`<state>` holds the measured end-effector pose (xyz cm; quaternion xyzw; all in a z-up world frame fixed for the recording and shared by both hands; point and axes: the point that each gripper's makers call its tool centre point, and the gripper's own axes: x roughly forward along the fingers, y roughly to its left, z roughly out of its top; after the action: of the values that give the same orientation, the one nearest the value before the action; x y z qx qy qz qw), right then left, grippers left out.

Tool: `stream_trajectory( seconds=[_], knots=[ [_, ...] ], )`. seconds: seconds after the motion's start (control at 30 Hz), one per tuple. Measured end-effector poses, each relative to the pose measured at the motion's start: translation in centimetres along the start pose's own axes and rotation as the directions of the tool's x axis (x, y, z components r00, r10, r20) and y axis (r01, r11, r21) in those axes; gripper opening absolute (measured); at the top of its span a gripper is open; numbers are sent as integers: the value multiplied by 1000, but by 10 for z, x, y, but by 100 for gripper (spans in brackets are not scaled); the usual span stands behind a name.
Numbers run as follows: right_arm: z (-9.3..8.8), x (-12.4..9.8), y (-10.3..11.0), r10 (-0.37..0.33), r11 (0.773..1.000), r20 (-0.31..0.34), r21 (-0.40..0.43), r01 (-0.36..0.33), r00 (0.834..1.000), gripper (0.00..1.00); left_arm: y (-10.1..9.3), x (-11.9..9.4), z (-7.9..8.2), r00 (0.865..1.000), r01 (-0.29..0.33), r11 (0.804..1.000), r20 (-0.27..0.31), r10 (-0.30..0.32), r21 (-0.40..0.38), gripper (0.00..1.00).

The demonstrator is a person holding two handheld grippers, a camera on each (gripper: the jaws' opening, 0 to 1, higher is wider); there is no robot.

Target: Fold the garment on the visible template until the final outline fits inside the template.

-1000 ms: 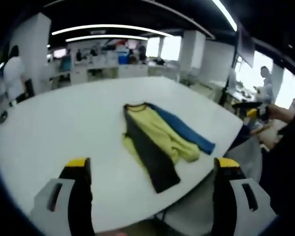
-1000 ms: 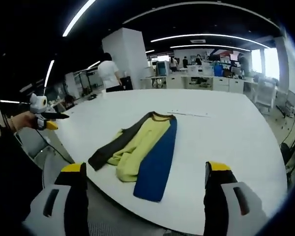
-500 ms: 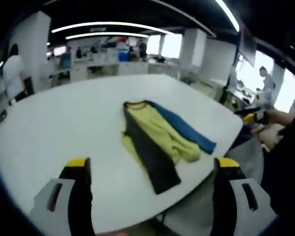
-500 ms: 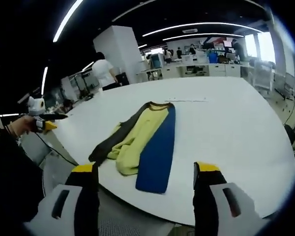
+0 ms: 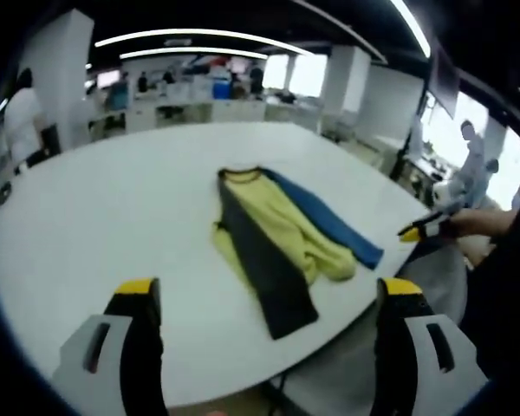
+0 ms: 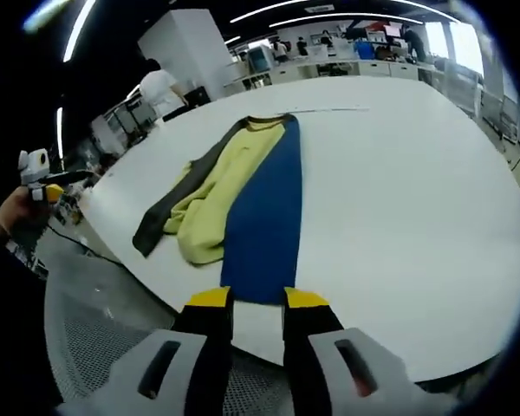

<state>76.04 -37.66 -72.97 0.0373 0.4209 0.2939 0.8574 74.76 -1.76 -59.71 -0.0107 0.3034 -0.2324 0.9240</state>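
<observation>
the long, narrow folded garment of yellow, blue and dark grey fabric (image 6: pixel 243 186) lies flat on the white round worktop (image 6: pixel 399 173), collar at the far end, hem close to the near edge. its long axis runs straight away from the right gripper (image 6: pixel 250 299), whose jaws stand narrow, almost closed, holding nothing, just short of the blue panel's hem. in the left gripper view the garment (image 5: pixel 277 238) lies well ahead, angled across the worktop (image 5: pixel 113 217); the left gripper (image 5: pixel 264 290) has its jaws wide and empty. judgement: the right gripper is nearer the hem. no template outline can be made out.
</observation>
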Motion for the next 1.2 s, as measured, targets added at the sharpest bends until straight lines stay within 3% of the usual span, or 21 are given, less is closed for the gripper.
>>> stream_trajectory(
  seconds=[0.2, 0.4, 0.97, 1.2],
  knots=[
    [-13, 21, -11, -18, 1000, -80, 14, 19, 997, 22, 3, 3, -2, 1000, -8, 1000, -13, 8, -8, 99],
    [-22, 31, -22, -60, 997, -149, -64, 51, 987, 21, 8, 9, -4, 999, -17, 1000, -27, 17, -19, 99],
    [-24, 38, -20, -56, 997, -175, -70, 44, 983, 13, 5, 17, -9, 998, -9, 1000, -54, 7, -27, 97],
    [-28, 38, -21, -59, 990, -199, -136, 32, 978, 3, 4, 18, -9, 998, -8, 1000, -55, 7, -28, 96]
  ],
)
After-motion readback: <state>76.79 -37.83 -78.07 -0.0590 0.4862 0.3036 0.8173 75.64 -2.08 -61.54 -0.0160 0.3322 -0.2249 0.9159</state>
